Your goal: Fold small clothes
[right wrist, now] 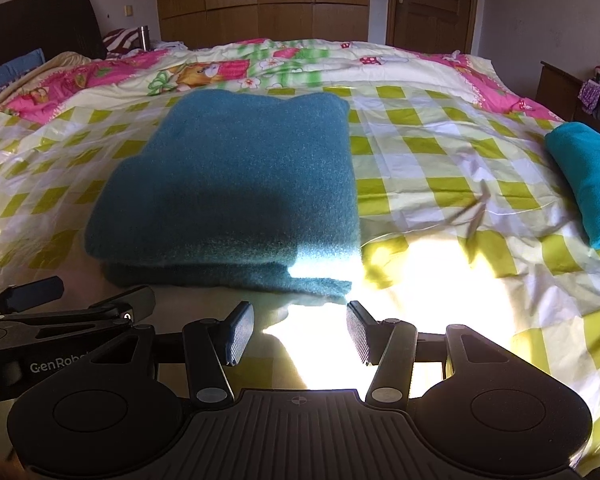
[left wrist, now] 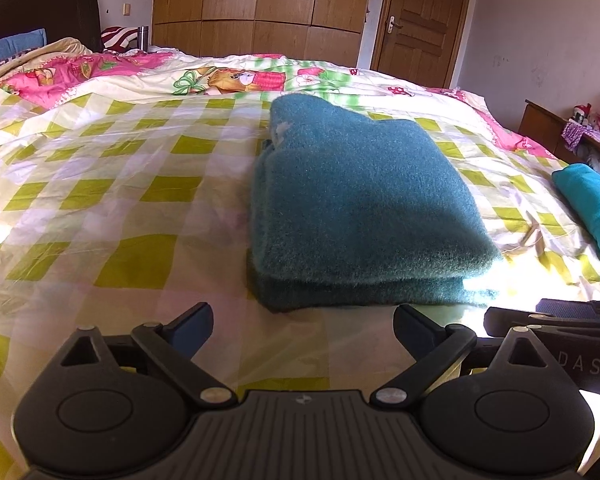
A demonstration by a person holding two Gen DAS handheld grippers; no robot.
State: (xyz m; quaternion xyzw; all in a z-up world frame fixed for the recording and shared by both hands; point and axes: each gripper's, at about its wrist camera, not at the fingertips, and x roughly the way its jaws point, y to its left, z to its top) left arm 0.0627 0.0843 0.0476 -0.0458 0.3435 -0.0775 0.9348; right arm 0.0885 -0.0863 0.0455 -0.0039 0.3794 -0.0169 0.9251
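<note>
Lying flat on the bed [left wrist: 100,184] in a neat folded stack, the green cloth [left wrist: 360,200] looks done, so the left hand-held gripper [left wrist: 302,330] and right hand-held gripper [right wrist: 300,330] wait just in front, both open and holding nothing.

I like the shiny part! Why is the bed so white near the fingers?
Right wrist view: sunlight glare washes out the checked quilt and a corner of the dark teal folded cloth. Left wrist view: smaller glare beside that cloth; the fisheye lens bends the wardrobe.
</note>
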